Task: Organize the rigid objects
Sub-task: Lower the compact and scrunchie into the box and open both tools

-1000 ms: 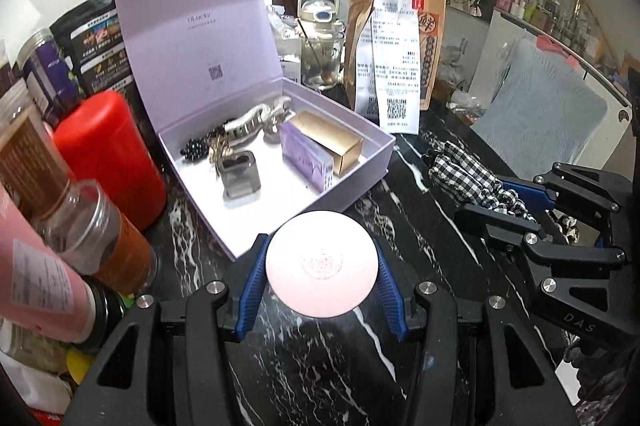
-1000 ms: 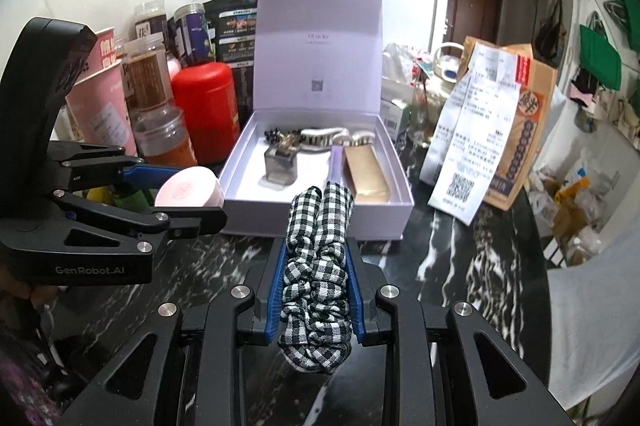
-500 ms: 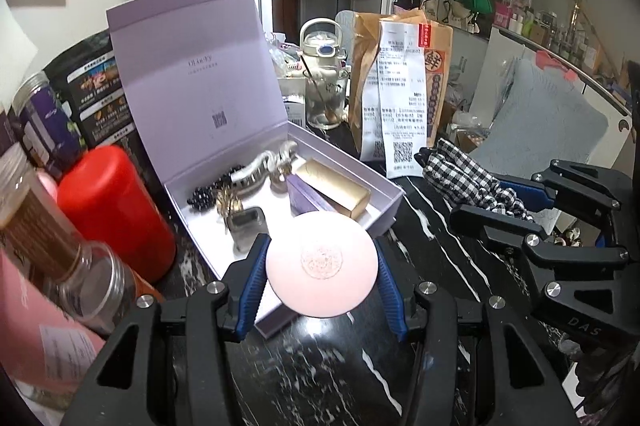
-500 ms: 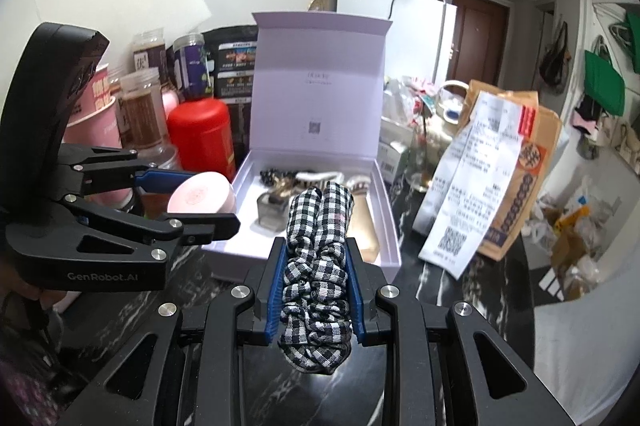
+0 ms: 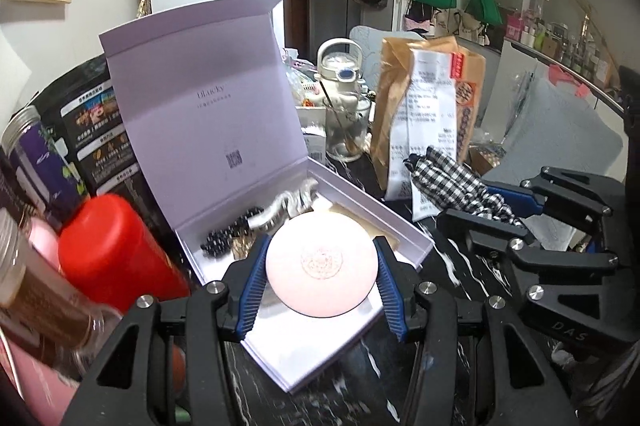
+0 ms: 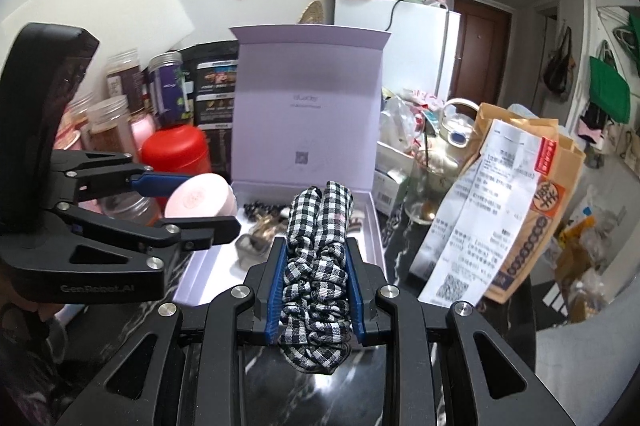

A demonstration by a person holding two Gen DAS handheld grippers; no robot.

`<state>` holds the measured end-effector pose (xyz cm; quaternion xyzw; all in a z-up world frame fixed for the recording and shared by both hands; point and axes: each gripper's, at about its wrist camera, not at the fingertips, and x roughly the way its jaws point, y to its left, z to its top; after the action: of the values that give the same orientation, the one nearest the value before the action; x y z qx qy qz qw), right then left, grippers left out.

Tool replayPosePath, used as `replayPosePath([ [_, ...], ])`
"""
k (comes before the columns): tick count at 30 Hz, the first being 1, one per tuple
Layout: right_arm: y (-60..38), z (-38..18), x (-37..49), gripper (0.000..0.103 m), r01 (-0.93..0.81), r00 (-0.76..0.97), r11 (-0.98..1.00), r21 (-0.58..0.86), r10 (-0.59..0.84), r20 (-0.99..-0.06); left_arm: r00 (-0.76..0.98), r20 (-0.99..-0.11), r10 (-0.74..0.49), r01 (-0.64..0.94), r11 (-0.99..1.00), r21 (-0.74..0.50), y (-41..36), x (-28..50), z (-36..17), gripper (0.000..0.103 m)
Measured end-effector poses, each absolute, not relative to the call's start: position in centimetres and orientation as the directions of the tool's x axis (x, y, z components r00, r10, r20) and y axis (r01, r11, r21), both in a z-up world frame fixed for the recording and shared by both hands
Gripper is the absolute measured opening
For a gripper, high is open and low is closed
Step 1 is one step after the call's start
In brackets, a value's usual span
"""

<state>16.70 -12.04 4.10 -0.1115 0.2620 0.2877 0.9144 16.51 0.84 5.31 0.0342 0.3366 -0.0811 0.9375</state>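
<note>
- Left wrist view: the left gripper [image 5: 321, 276] is pinching a round pale-pink compact [image 5: 322, 263] above the open lilac cardboard gift box [image 5: 416, 240].
- Right wrist view: the right gripper [image 6: 315, 280] is squeezing a black-and-white checked fabric scrunchie [image 6: 316, 250] before the same box [image 6: 378, 226], on the black marble table [image 6: 256, 358].

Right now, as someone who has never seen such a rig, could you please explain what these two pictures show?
No robot here: a person holds two handheld black grippers, each carrying a fisheye camera looking along its fingers. One picture comes from each. The left gripper clamps a round pale pink compact; the right gripper is shut on a black-and-white checked fabric scrunchie. Both hang over an open lilac gift box on the black marble table. The box already contains a black bead string and a silver hair clip. A red canister stands beside it.
</note>
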Motion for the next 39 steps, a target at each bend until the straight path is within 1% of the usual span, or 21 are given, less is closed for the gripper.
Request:
replayPosePath([
  [7, -11.5, 4.3, 20.0, 0.027, -0.57, 0.707, 0.821, -0.04, 0.465, -0.533, 0.773, -0.622, -0.129, 0.165, 0.986, 0.001, 1.3, 19.4, 5.7, 0.05],
  [11, -11.0, 4.6, 21.4, 0.027, -0.564, 0.721, 0.824, -0.057, 0.457, -0.521, 0.785, -0.61, -0.113, 0.145, 0.989, 0.003, 1.5, 20.9, 5.7, 0.05],
  [17, -10.4, 4.3, 23.5, 0.027, -0.576, 0.712, 0.817, -0.041, 0.476, -0.517, 0.78, -0.621, -0.082, 0.119, 0.993, 0.019, 2.2, 22.7, 4.5, 0.05],
  [22, -9.8, 2.9, 24.9, 0.027, -0.588, 0.692, 0.808, -0.029, 0.485, -0.535, 0.748, -0.66, -0.075, 0.11, 0.994, 0.013, 2.9, 24.6, 2.4, 0.05],
  [25, -9.2, 1.7, 25.8, 0.027, -0.601, 0.668, 0.799, -0.022, 0.486, -0.564, 0.722, -0.688, -0.069, 0.111, 0.994, 0.016, 3.0, 25.6, 1.3, 0.05],
  [28, -8.9, 0.4, 26.6, 0.027, -0.627, 0.624, 0.779, 0.011, 0.511, -0.592, 0.695, -0.713, -0.089, 0.113, 0.994, -0.014, 3.0, 26.4, 0.3, 0.05],
  [31, -8.6, -0.9, 27.3, 0.027, -0.631, 0.597, 0.775, 0.028, 0.509, -0.62, 0.676, -0.734, -0.07, 0.115, 0.993, 0.011, 2.7, 27.0, -0.8, 0.05],
  [35, -8.7, -2.1, 28.1, 0.027, -0.639, 0.558, 0.765, 0.076, 0.529, -0.639, 0.652, -0.755, -0.067, 0.111, 0.994, 0.007, 2.9, 27.6, -1.9, 0.05],
  [39, -8.3, -3.0, 28.4, 0.027, -0.639, 0.547, 0.765, 0.076, 0.522, -0.655, 0.631, -0.773, -0.071, 0.112, 0.994, 0.001, 3.0, 28.3, -2.9, 0.05],
])
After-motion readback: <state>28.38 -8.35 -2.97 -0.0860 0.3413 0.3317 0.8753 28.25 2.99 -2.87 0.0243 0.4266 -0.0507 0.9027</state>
